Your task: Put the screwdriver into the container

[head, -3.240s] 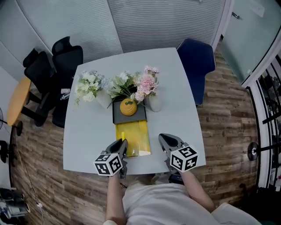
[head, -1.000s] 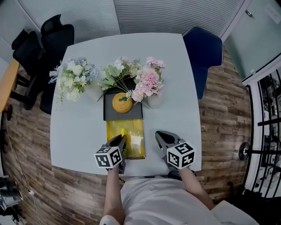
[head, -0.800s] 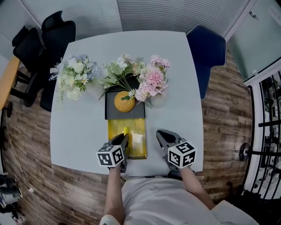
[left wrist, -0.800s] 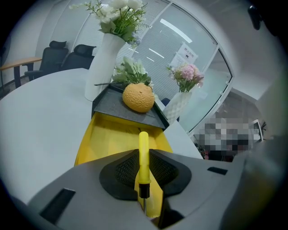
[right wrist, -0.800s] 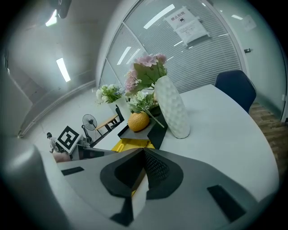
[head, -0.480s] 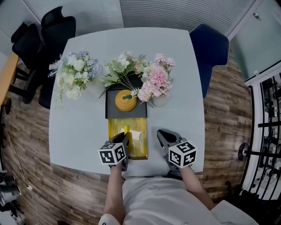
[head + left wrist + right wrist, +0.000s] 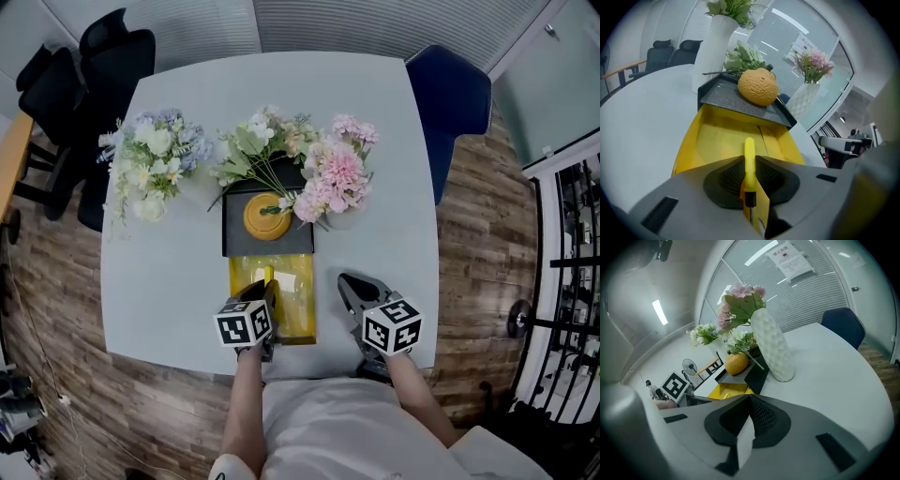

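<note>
Over the near end of the yellow container [image 7: 719, 136] on the worktop [image 7: 169, 272]: yellow-handled screwdriver [image 7: 749, 157], clamped in the left hand-held gripper [image 7: 263, 291], handle pointing along the container, apparently for lowering in; right hand-held gripper [image 7: 352, 285] closed, empty, parked alongside.

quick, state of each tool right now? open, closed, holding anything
Left tool: closed on the yellow-handled screwdriver, at the near end of the yellow container.
Right tool: closed, nothing between its jaws.

grey left tool [image 7: 262, 289], right tool [image 7: 352, 284], black-white marker cubes [image 7: 245, 324].
</note>
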The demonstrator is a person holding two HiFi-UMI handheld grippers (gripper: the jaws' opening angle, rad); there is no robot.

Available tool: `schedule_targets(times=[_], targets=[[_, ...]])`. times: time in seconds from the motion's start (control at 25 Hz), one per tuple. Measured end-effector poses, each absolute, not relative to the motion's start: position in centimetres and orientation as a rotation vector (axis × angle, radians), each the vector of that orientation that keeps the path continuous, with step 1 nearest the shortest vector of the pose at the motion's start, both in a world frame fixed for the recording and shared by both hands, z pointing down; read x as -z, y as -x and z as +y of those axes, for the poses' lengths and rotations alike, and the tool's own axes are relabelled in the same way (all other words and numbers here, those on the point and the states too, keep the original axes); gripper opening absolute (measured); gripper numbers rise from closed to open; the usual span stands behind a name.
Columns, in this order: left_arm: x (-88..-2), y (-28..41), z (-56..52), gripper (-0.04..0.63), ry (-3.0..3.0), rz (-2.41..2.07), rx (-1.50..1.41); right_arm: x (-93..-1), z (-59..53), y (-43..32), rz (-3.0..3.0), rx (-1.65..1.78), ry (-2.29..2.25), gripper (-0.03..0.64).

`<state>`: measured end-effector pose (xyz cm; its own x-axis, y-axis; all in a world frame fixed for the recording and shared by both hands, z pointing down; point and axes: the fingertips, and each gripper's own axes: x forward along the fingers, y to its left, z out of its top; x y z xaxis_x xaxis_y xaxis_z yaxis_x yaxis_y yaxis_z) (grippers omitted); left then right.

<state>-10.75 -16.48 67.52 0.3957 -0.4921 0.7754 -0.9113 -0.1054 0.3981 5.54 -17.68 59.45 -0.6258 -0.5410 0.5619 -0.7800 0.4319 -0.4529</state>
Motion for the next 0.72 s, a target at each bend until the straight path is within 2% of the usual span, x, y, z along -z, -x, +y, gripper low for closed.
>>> schedule_targets(times=[0.72], targets=[[-67.84, 10.71, -17.06, 0.084, -1.733, -1.244, -0.595, -59.64, -18.18, -5.46, -2.358, -1.007, -1.128, 0.015]])
